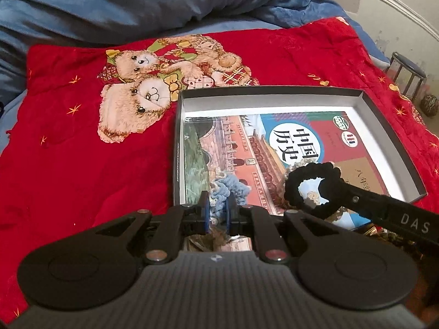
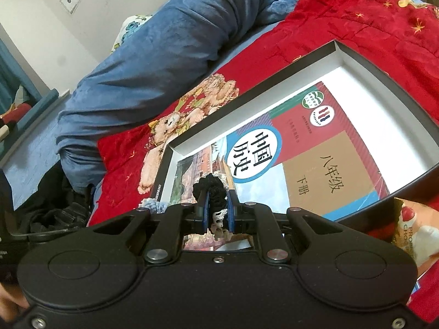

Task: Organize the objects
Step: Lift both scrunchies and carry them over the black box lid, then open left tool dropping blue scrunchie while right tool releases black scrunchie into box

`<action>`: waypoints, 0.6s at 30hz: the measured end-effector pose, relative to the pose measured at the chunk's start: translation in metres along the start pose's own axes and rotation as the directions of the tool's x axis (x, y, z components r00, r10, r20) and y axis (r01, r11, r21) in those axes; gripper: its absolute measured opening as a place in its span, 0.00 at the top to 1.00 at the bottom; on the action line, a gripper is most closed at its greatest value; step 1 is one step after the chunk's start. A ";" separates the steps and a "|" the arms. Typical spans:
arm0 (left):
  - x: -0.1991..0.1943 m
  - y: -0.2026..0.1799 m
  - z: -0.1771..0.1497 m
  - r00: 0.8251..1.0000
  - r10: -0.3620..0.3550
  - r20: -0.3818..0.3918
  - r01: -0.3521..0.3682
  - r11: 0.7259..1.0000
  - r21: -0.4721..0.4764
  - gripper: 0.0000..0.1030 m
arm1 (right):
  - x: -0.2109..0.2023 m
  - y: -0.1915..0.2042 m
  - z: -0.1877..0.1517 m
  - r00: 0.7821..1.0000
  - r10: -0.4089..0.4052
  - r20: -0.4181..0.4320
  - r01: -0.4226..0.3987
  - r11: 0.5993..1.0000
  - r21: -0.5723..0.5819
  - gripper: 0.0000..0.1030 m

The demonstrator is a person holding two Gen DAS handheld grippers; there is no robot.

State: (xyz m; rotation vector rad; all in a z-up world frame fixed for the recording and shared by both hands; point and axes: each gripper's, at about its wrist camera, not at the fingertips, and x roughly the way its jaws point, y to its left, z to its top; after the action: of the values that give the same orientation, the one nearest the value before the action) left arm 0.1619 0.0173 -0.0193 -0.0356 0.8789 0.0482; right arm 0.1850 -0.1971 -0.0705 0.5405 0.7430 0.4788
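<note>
Scrunchies over a boxed history book on the bed

The left gripper (image 1: 218, 213) jaws pinch a blue scrunchie (image 1: 229, 192), the right gripper (image 2: 218, 213) jaws a black scrunchie (image 2: 210, 189), both angled down over the textbook (image 2: 315, 159) in the shallow box (image 1: 392, 148) on a red quilt (image 1: 82, 150).

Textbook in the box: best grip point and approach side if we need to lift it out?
Grip the textbook at its free edge opposite the spine side, near the box's far wall, where white floor shows a gap. It lies flat, so come from above, tilted, and slide a finger under. The nearer end is crowded by both shut grippers with the blue scrunchie and black scrunchie.
</note>
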 end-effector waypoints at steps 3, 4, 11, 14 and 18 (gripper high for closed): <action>0.001 -0.001 -0.001 1.000 0.001 -0.004 -0.001 1.000 0.008 0.86 | 0.000 0.000 -0.001 1.000 -0.005 -0.009 0.005 1.000 -0.005 0.87; 0.002 -0.002 -0.001 1.000 0.000 -0.008 0.000 1.000 0.012 0.85 | 0.000 0.000 -0.001 1.000 -0.006 -0.012 0.006 1.000 -0.012 0.87; 0.005 -0.006 -0.008 1.000 -0.003 -0.022 0.004 1.000 0.026 0.84 | -0.003 -0.002 0.003 1.000 -0.008 -0.012 0.008 0.999 -0.034 0.87; 0.004 -0.007 -0.009 1.000 -0.002 -0.017 0.002 0.999 0.032 0.84 | -0.003 -0.003 0.004 1.000 -0.009 -0.018 0.008 0.999 -0.038 0.87; 0.005 -0.008 -0.010 1.000 0.007 -0.016 -0.006 0.999 0.033 0.80 | -0.001 -0.002 0.005 0.999 0.004 -0.052 -0.006 0.999 -0.041 0.86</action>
State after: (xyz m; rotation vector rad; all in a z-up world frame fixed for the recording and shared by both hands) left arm 0.1578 0.0084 -0.0299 -0.0026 0.8958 0.0398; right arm 0.1886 -0.2013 -0.0680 0.4933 0.7804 0.5135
